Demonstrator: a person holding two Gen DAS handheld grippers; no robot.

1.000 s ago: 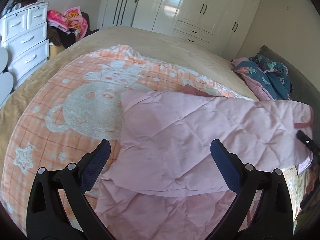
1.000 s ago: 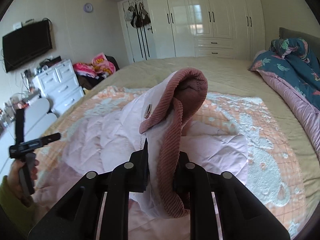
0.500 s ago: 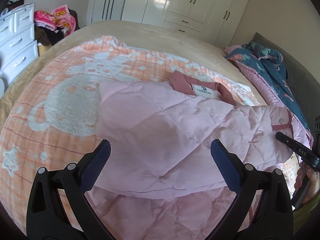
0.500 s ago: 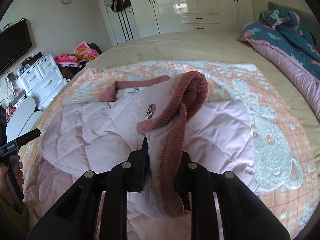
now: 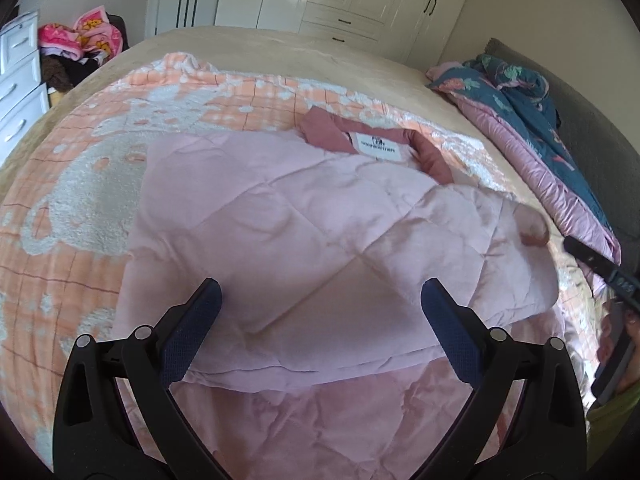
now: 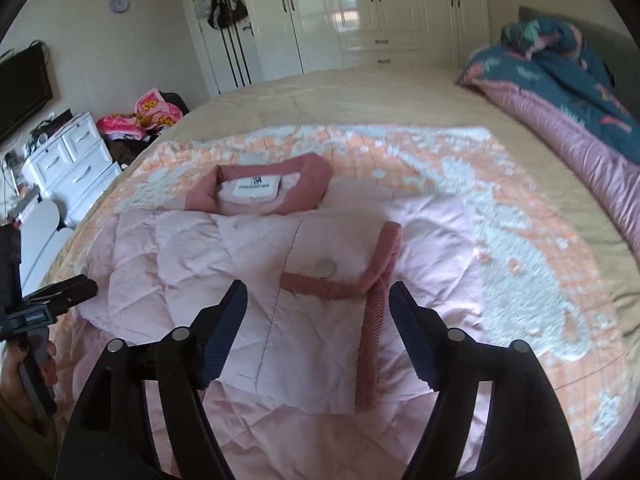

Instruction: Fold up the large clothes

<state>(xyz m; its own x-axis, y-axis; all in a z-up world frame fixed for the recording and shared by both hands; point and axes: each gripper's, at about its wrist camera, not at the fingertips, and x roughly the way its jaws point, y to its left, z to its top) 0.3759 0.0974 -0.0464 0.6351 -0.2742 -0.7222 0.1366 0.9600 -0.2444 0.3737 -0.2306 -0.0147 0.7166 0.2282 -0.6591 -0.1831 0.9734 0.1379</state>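
A pale pink quilted jacket (image 5: 304, 240) lies on the bed, both sleeves folded across its body, its dark pink collar (image 5: 332, 132) at the far end. In the right wrist view the jacket (image 6: 224, 264) shows a ribbed dark pink cuff (image 6: 372, 296) and a round snap lying flat. My right gripper (image 6: 318, 296) hovers just over that cuff; its jaws are opening and the pads press on nothing. My left gripper (image 5: 320, 292) is open above the left folded sleeve, holding nothing. Its black tip (image 6: 60, 292) shows at the left of the right wrist view, with a hand beneath.
An orange and white bear-pattern blanket (image 5: 92, 176) covers the beige bed. A teal floral duvet (image 6: 560, 80) is bundled along the right side. White drawers (image 6: 68, 160) and a pile of pink clothes (image 6: 140, 120) stand to the left, white wardrobes (image 6: 360, 12) behind.
My right gripper let go of the ribbed cuff, which dropped flat onto the jacket, and its jaws spread apart. My left gripper moved forward and lower over the jacket, still open.
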